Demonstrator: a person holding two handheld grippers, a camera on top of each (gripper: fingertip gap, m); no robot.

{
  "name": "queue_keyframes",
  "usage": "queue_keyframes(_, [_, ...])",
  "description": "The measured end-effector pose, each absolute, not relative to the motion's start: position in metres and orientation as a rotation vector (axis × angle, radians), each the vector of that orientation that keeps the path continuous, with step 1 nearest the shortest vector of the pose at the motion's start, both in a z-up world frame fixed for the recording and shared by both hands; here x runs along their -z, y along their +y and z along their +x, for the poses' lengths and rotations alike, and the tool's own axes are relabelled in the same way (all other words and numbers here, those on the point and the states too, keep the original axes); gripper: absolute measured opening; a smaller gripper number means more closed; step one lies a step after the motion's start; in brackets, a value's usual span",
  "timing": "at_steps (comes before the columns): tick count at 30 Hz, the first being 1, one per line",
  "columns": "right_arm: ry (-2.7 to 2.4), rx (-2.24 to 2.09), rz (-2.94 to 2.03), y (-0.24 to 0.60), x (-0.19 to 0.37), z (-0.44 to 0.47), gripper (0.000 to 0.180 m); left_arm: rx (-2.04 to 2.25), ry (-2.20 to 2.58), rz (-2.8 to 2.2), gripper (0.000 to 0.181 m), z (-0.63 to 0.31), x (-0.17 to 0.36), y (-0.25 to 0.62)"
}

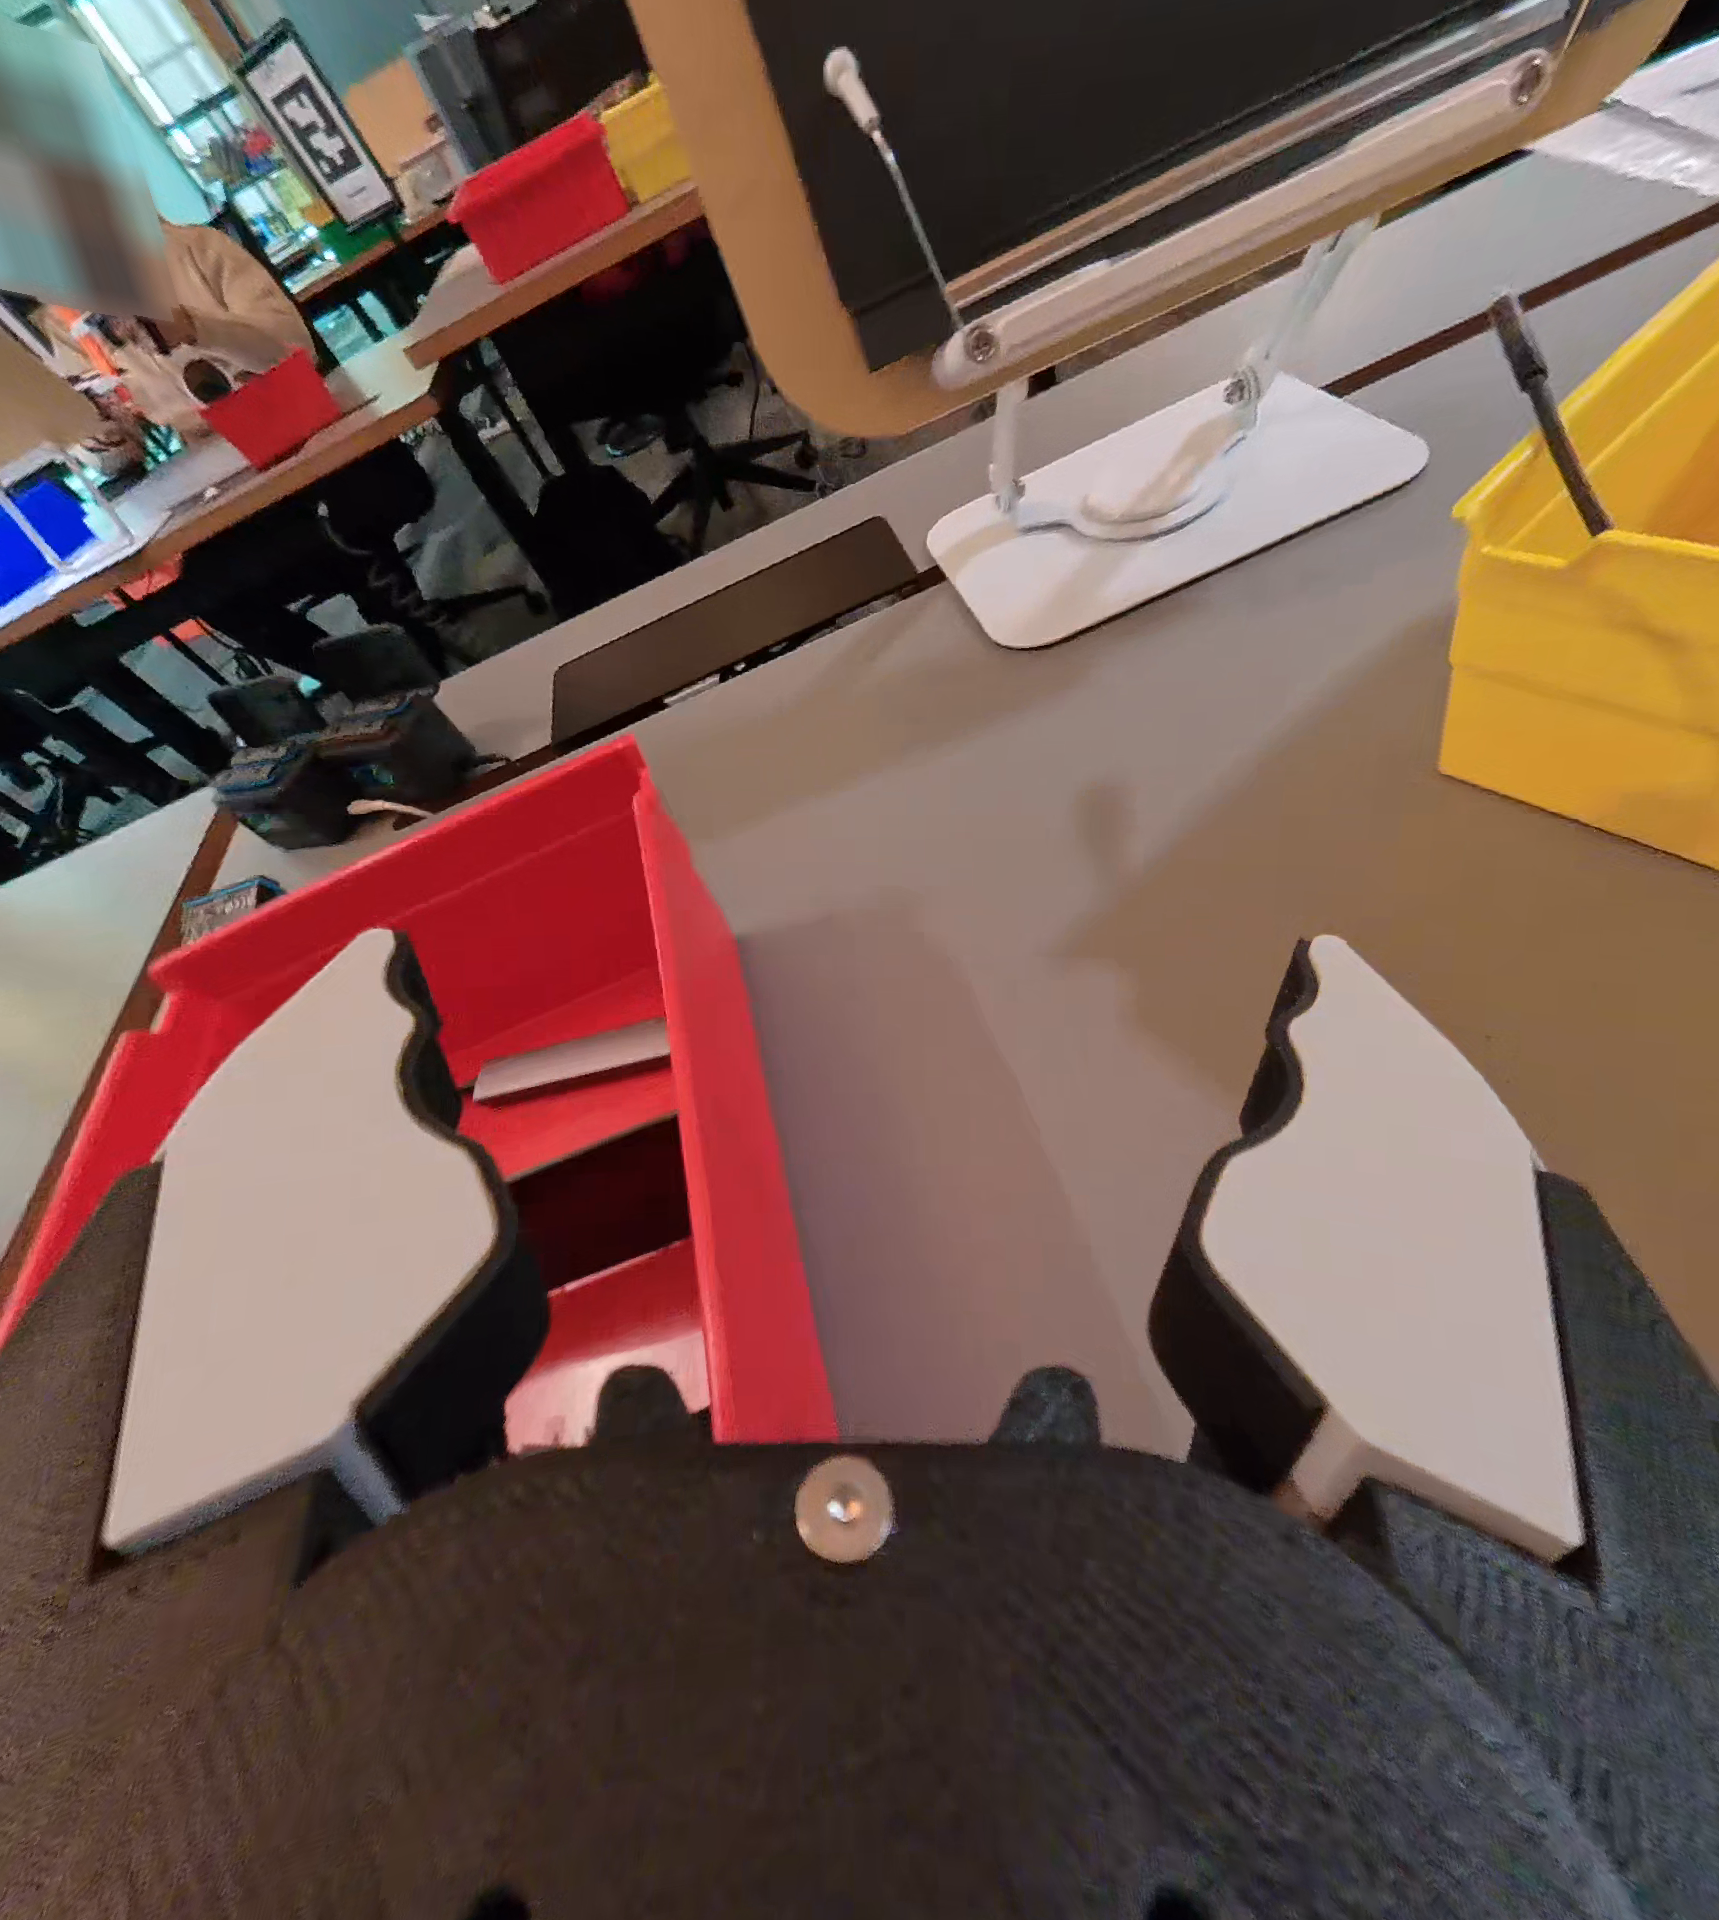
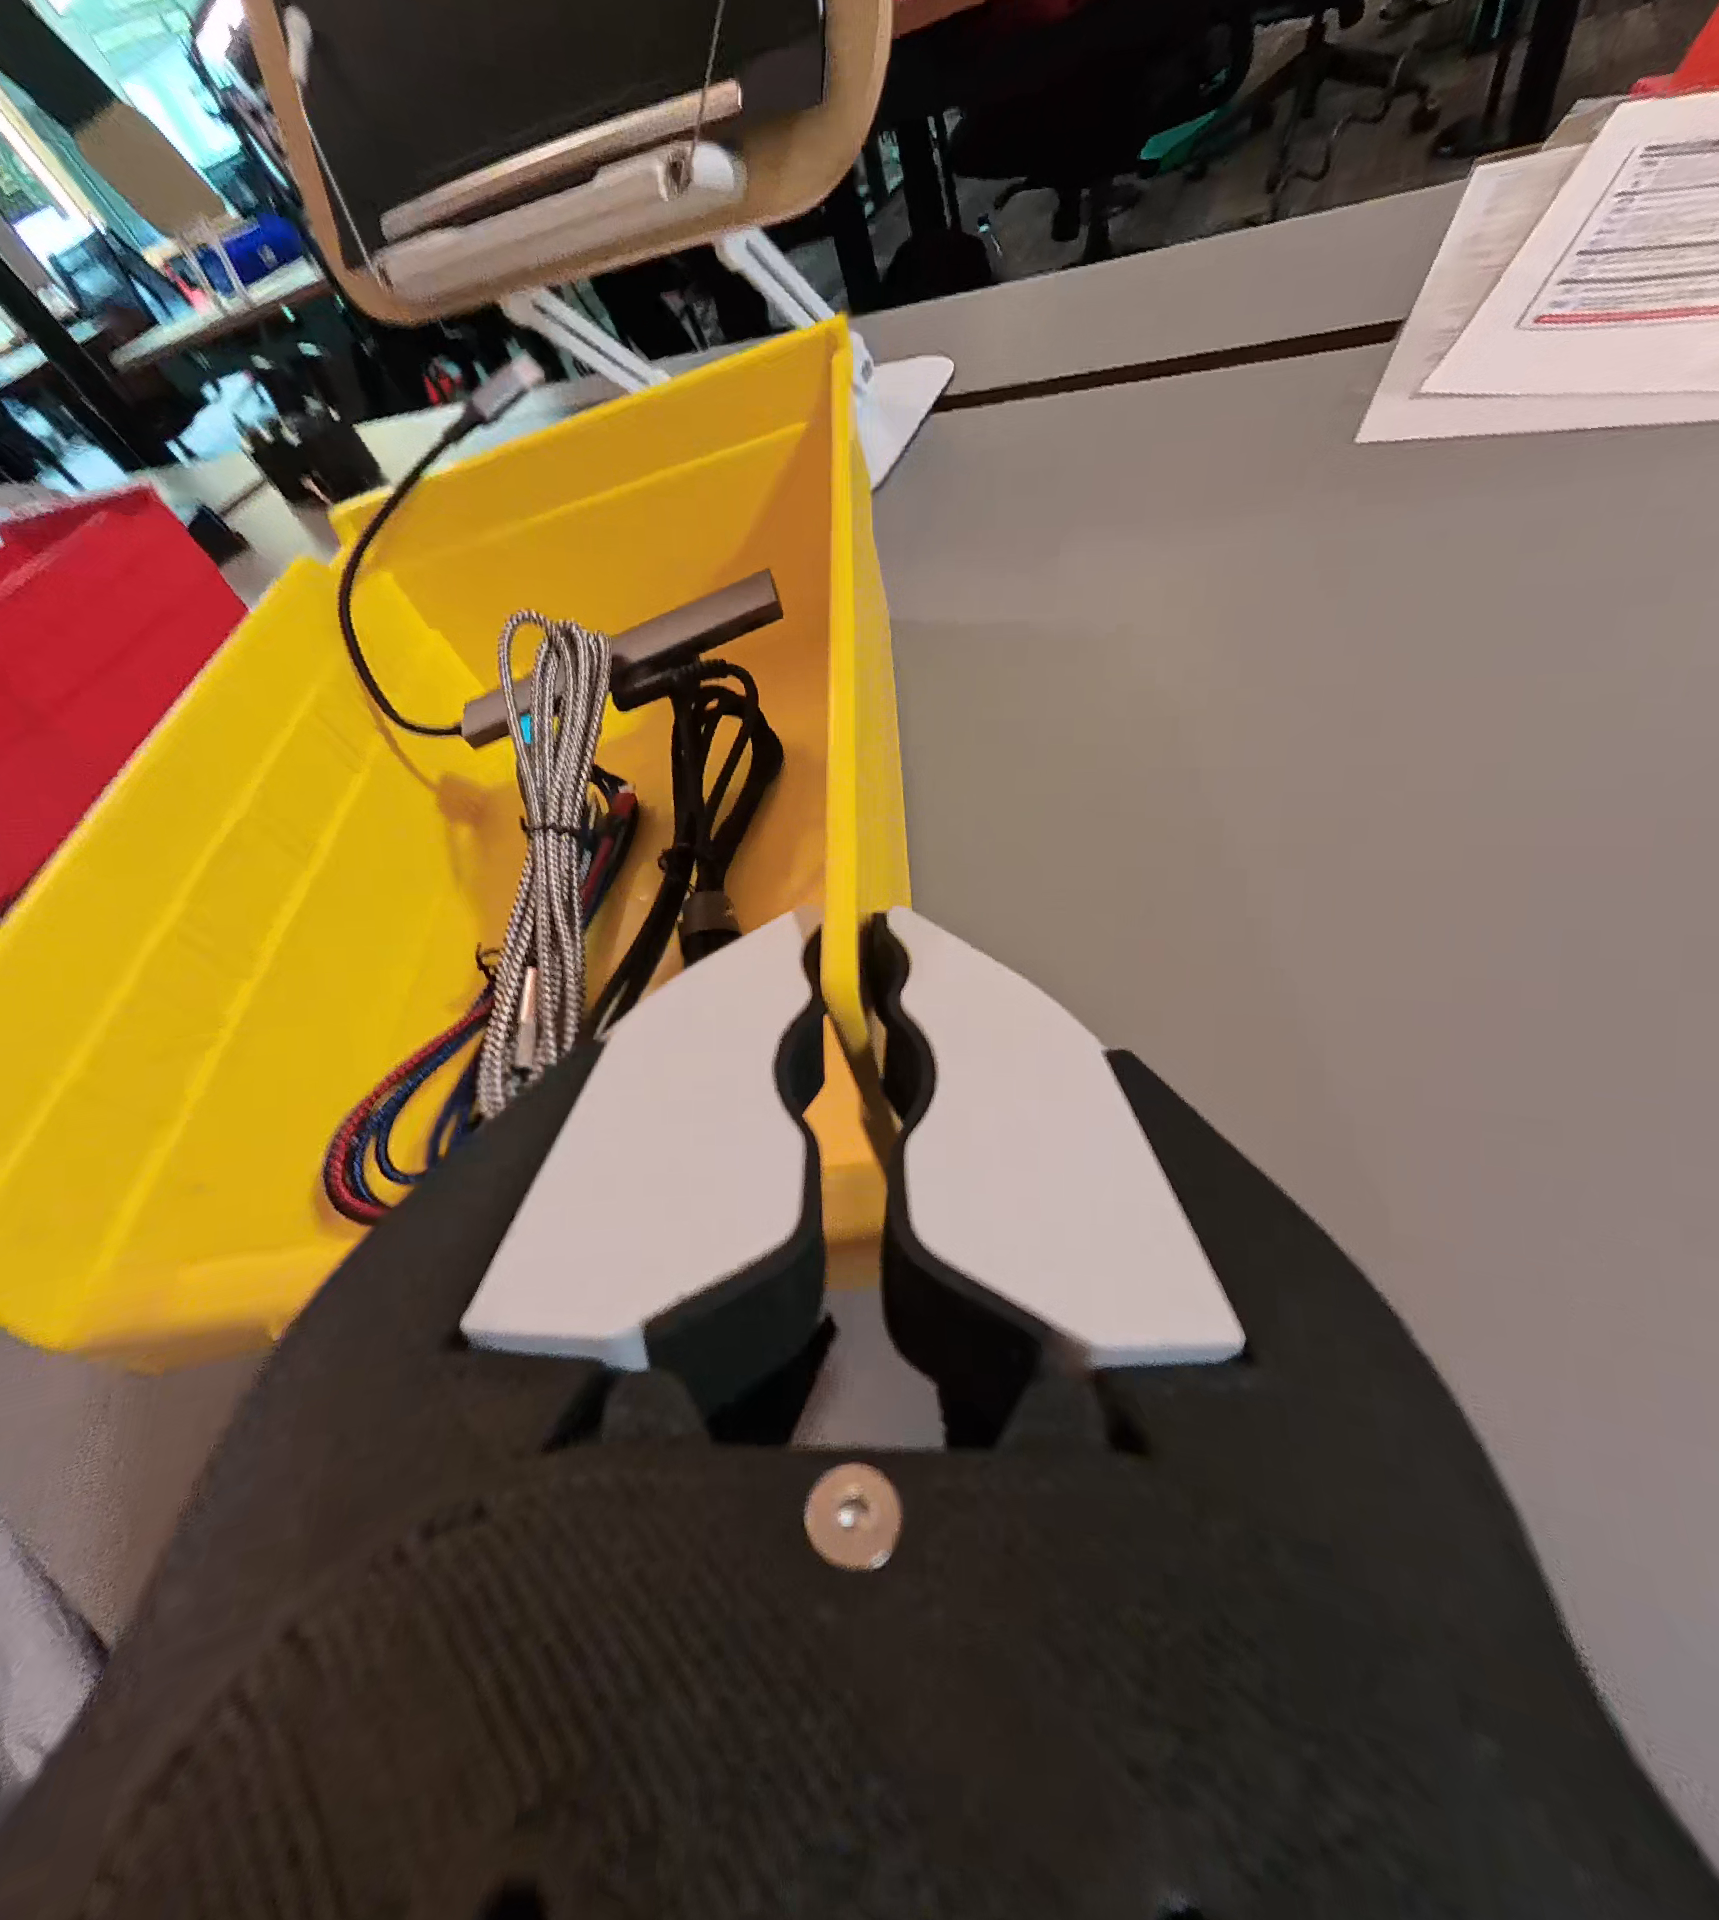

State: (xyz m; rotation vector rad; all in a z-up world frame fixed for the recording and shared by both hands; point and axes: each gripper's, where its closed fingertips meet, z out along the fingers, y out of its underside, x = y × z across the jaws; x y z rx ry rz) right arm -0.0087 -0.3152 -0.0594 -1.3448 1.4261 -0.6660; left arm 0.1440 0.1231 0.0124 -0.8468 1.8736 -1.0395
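My left gripper [image 1: 850, 997] is open and empty, hovering over the right wall of a red bin [image 1: 709, 1039]; its left finger is above the bin's inside, where a flat grey piece [image 1: 574, 1065] lies. My right gripper [image 2: 847, 951] is shut on the right wall of a yellow bin [image 2: 850, 644], one finger inside and one outside. The yellow bin holds a braided grey cable bundle [image 2: 548, 831], a black cable bundle [image 2: 720, 769], red and blue cables [image 2: 387, 1143] and a grey hub [image 2: 626, 655]. The yellow bin also shows in the left wrist view [image 1: 1644, 665].
A tablet on a white stand [image 1: 1177, 520] is at the back of the grey table [image 1: 1042, 831]. Printed papers [image 2: 1644, 260] lie at the far right. The red bin also shows left of the yellow one in the right wrist view [image 2: 34, 707]. Other desks with bins and a seated person are behind.
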Motion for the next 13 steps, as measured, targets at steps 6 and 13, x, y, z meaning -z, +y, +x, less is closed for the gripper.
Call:
queue_keyframes(6, [1.406,0.566,-1.303,-0.293,0.06,0.026,0.008,1.004,1.84,-0.879,0.147,0.134,-0.001,0.163])
queue_keyframes(13, [1.281,0.557,-1.43,-0.254,0.06,0.037,0.011,0.99,1.989,-1.079,0.135,0.136,0.025,0.195])
